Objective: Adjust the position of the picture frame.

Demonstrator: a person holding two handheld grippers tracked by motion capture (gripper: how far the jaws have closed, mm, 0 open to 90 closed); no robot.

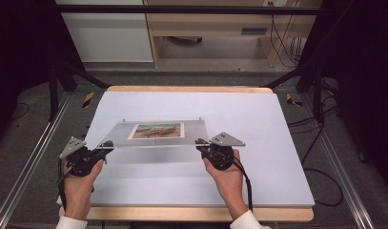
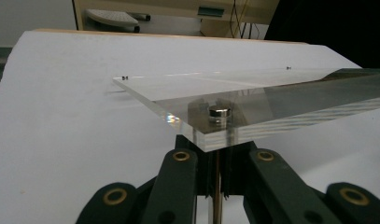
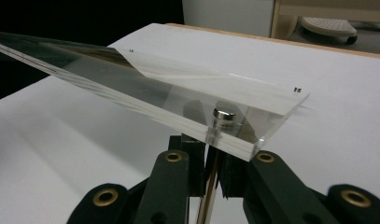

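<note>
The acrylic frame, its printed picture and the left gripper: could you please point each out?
acrylic frame (image 1: pixel 196 129), high view, clear right part
printed picture (image 1: pixel 156 130), high view, middle
left gripper (image 1: pixel 105 145), high view, fingertips at corner

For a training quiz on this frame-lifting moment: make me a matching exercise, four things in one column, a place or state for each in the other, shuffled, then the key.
Things
1. clear acrylic frame
2. picture
3. left gripper
4. white sheet

Places or states
A. spread over the wooden table
B. shut on the frame's near-left corner
C. held by both near corners
D. inside the clear panel, in its middle

Pairs: 1-C, 2-D, 3-B, 4-A
</note>
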